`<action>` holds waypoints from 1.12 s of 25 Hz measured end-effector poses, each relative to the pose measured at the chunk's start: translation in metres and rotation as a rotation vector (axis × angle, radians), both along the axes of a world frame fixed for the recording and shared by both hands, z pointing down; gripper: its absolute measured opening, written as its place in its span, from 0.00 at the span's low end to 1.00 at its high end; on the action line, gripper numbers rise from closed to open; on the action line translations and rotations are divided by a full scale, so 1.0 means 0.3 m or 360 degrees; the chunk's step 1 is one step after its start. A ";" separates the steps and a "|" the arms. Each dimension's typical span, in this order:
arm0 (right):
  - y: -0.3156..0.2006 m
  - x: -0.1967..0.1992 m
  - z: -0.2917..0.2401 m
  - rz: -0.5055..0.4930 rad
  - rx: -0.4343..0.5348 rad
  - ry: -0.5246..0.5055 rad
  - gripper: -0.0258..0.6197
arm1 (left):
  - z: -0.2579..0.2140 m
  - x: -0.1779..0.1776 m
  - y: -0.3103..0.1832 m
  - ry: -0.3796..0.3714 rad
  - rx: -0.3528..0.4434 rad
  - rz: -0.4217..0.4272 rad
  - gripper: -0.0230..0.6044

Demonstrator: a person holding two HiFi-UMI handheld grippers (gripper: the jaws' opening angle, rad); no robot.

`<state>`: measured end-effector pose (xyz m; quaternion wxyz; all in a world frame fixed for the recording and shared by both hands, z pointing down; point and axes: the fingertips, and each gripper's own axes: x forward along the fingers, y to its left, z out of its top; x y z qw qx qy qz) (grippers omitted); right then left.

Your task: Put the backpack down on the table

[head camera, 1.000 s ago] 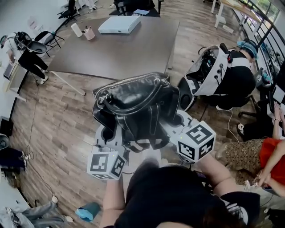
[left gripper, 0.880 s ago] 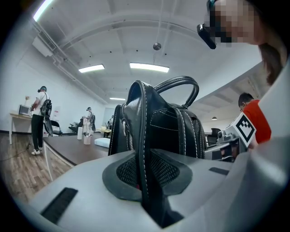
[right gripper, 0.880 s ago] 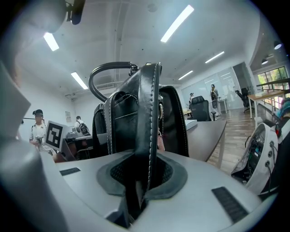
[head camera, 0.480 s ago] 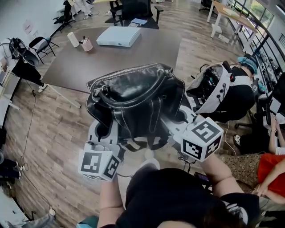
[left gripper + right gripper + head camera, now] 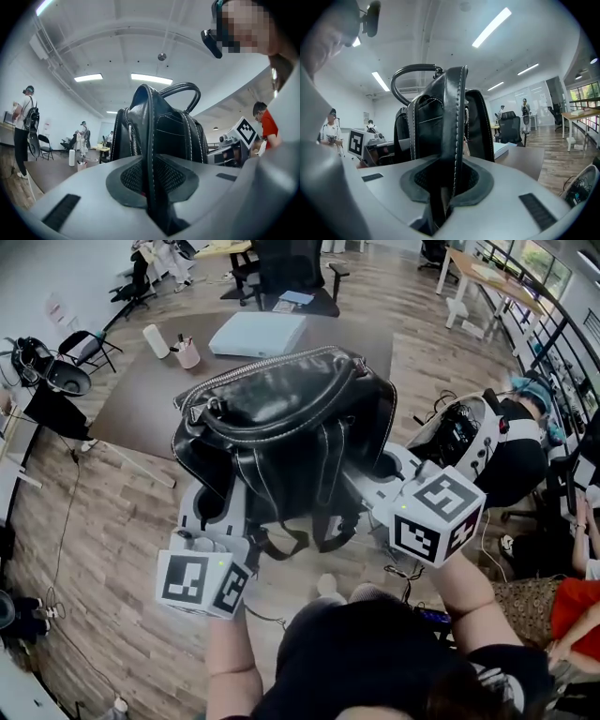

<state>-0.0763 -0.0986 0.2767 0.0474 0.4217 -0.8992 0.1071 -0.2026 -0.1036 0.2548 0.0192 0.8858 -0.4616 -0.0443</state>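
The black leather backpack (image 5: pixel 281 427) has risen and come closer to the brown counter (image 5: pixel 150 399), though it is still in the air. The left gripper (image 5: pixel 152 187) and right gripper (image 5: pixel 445 187) each have their fingers pinching a strap, so setting it down remains.

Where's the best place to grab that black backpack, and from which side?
Probably by its flat stitched straps on the back, one in each gripper, coming from behind. They are thin enough to pinch, and the backpack hangs upright between the left gripper and right gripper that way.
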 end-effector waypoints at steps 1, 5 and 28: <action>-0.027 -0.003 -0.012 0.0011 0.0008 0.0009 0.15 | -0.010 -0.003 -0.025 0.0001 0.0006 0.0006 0.15; -0.116 -0.005 -0.033 0.0036 0.0017 0.0060 0.15 | -0.022 -0.007 -0.107 0.0025 0.0012 0.0029 0.15; -0.764 0.366 -0.005 -0.0016 0.0100 0.0100 0.15 | 0.007 0.368 -0.714 -0.0008 0.0030 -0.0080 0.15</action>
